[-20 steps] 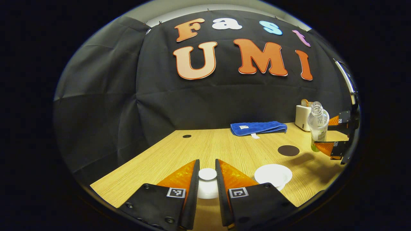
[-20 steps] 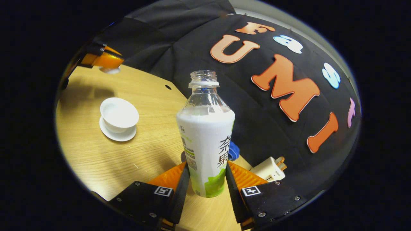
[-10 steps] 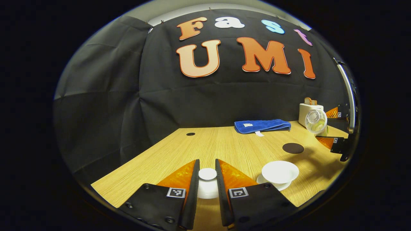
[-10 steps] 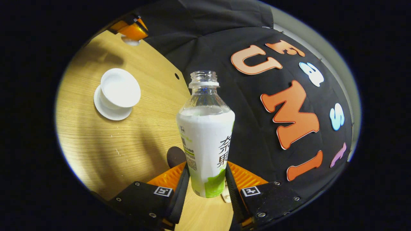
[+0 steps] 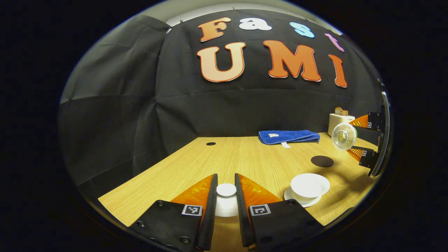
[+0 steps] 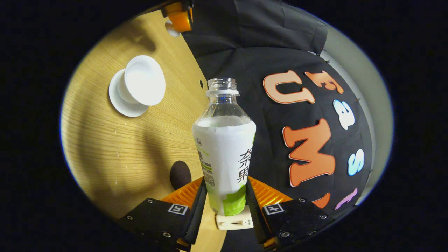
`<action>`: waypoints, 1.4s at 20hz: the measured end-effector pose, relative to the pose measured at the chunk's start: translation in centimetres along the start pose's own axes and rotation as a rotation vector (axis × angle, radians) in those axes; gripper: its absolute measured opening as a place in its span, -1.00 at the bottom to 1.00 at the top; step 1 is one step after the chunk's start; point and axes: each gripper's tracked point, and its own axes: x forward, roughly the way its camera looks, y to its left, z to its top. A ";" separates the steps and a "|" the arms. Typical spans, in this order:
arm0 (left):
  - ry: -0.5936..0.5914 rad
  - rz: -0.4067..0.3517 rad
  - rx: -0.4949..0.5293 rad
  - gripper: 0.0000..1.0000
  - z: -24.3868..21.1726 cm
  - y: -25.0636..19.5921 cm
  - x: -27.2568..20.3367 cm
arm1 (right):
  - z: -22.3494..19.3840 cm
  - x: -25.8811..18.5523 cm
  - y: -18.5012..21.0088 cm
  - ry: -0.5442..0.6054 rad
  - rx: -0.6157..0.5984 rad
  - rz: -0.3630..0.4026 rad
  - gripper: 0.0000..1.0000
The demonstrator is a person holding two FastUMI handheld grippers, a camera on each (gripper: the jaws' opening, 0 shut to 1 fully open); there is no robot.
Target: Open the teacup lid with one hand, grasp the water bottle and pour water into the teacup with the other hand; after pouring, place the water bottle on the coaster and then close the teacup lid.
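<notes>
My left gripper (image 5: 226,181) is shut on the knob of the white teacup lid (image 5: 225,190), held above the table. The open white teacup (image 5: 310,183) stands on its saucer (image 5: 301,199) just to the right. The right gripper (image 6: 225,180) is shut on the uncapped water bottle (image 6: 224,150), which has a white and green label. In the left gripper view the bottle (image 5: 344,135) is tipped, its mouth pointing this way, above and beyond the cup. The teacup (image 6: 144,81) lies off the bottle's upper left. The dark round coaster (image 5: 322,161) lies behind the cup.
A folded blue towel (image 5: 288,136) lies along the back of the wooden table (image 5: 245,157). A white box (image 5: 338,120) stands at the back right. A small dark hole (image 5: 210,143) sits in the tabletop at the back left.
The right gripper has rolled the bottle from upright to strongly tilted toward the cup. The left gripper, still holding the lid, has drifted slightly left, away from the cup.
</notes>
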 end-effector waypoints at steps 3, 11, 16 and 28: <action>0.001 0.009 -0.006 -0.30 0.1 0.4 -0.1 | 0.0 0.7 -0.9 -0.018 -0.069 -0.025 0.27; 0.005 0.020 0.006 -0.37 0.0 1.0 -0.7 | 1.3 0.3 -2.8 -0.080 -0.266 -0.132 0.26; 0.014 0.031 0.006 -0.30 -0.6 1.5 -1.0 | 2.2 0.4 -3.3 -0.109 -0.349 -0.164 0.27; 0.017 0.037 0.006 -0.30 -0.9 1.9 -1.8 | 3.0 0.6 -5.6 -0.138 -0.438 -0.224 0.26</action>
